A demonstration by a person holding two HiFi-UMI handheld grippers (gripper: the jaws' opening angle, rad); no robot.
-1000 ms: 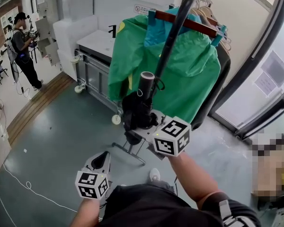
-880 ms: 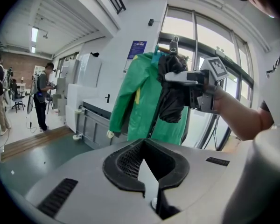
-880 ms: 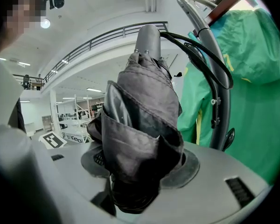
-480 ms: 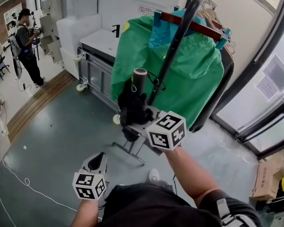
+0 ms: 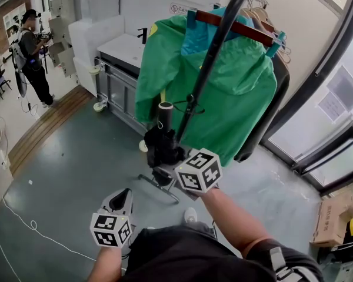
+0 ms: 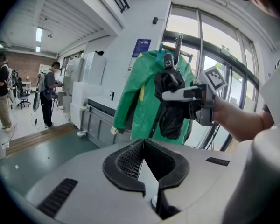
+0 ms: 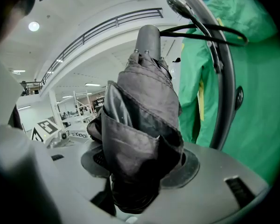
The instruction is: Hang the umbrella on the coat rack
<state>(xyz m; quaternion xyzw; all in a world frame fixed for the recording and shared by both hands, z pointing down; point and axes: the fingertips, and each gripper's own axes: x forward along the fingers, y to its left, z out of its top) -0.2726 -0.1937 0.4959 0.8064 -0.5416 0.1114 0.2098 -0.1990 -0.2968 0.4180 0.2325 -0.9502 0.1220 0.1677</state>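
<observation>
Umbrella (image 5: 163, 138), folded, is being pinched upright by the right tool (image 5: 165, 160) beside the coat rack (image 5: 215, 40), its strap loop (image 5: 191, 106) seemingly draping over a hook (image 7: 196, 17) (only letting go probably remains), while the left tool (image 6: 143, 164) is hanging low, pressed together, empty.

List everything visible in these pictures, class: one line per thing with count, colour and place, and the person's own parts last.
umbrella: one, black, folded, upright beside the rack's pole
coat rack: one, black, centre
jacket: one, green, hanging on the rack
hanger: one, brown, at the jacket's top
counter: one, white top, behind the rack
bystander: one, dark clothes, far left
cardboard box: one, brown, on the floor at right
cable: one, white, on the floor at lower left
left gripper: one, grey, held low, shut and empty
right gripper: one, grey, shut on the umbrella
</observation>
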